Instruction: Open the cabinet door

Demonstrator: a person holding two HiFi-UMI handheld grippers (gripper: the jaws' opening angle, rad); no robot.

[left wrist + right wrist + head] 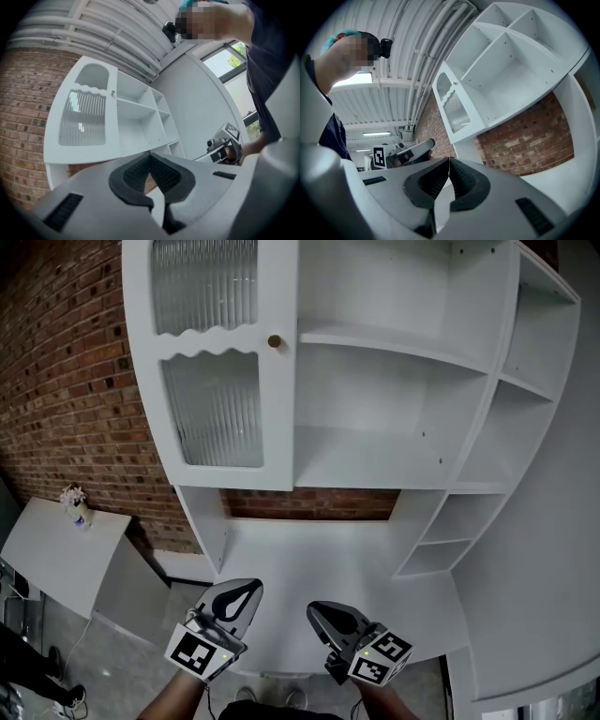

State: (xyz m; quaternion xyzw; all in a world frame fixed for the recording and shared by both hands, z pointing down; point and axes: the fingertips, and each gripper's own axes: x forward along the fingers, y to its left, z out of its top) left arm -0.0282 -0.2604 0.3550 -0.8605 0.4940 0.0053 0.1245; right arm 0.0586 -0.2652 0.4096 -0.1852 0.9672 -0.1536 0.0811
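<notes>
Grey left gripper [251, 587] and grey right gripper [315, 609] low, jaws together, empty. White cabinet door with ribbed glass panes [211, 362] shut, upper left, well apart; small brass knob [274, 340] at right edge. Top cut off in head view.

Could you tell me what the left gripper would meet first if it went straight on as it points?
Probably the white cabinet's open shelves, just right of the closed door; nothing nearer lies ahead of the left gripper, though depth is unclear.
</notes>
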